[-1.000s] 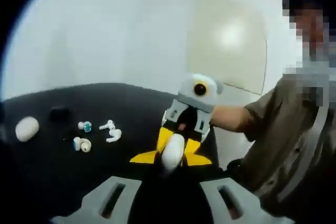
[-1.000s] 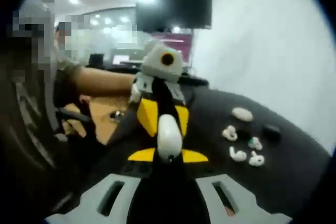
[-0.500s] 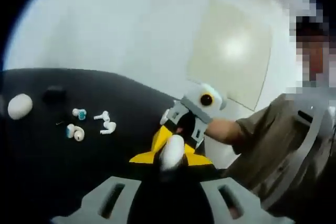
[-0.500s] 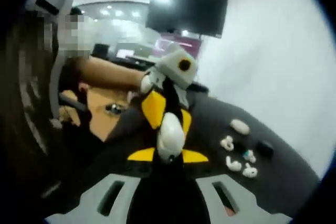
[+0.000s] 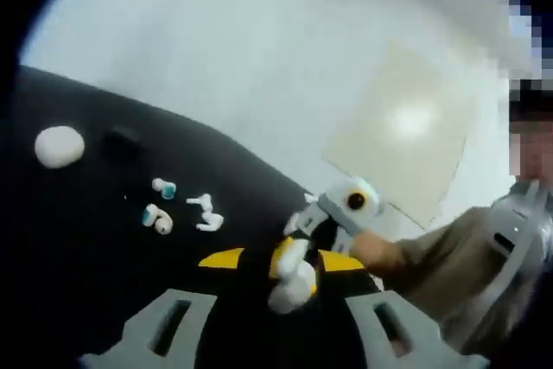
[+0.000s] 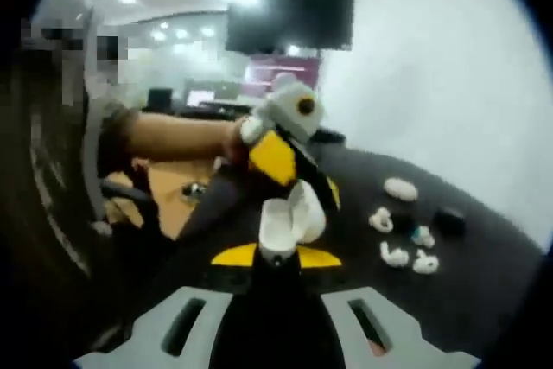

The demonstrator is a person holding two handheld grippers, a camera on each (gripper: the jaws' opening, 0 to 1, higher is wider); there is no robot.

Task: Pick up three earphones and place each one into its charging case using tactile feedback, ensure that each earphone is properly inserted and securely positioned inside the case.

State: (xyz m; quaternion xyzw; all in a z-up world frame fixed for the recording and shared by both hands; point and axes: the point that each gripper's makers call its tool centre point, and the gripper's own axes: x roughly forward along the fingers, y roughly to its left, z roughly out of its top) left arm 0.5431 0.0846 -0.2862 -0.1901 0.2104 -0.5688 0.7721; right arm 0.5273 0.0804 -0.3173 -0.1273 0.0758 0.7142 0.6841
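Gripped upright in the right gripper (image 6: 276, 257): a white charging case (image 6: 278, 232), its base pinched between that gripper's yellow tips near the bottom of the right gripper view. Found open, with the lid (image 6: 308, 209) swung up and to the right. Reached in from the far left by the left gripper (image 6: 289, 166), tilted, its yellow fingers right at the lid; could not tell whether clenched on it or merely touching.

In the left gripper view, saw the same case (image 5: 292, 276) close in front, between the left gripper's own yellow tips, with the right gripper (image 5: 298, 248) coming in from the right on a person's forearm (image 5: 406, 252).

Lay on the black table (image 6: 484, 300), well apart from the held case: four loose earphones (image 6: 406, 244) in a small cluster, two white with stems and two with teal tips. Beyond them, a closed white oval case (image 6: 400, 187) and a black case (image 6: 449, 219), side by side. Hung on the far wall: a dark monitor (image 6: 294, 15).
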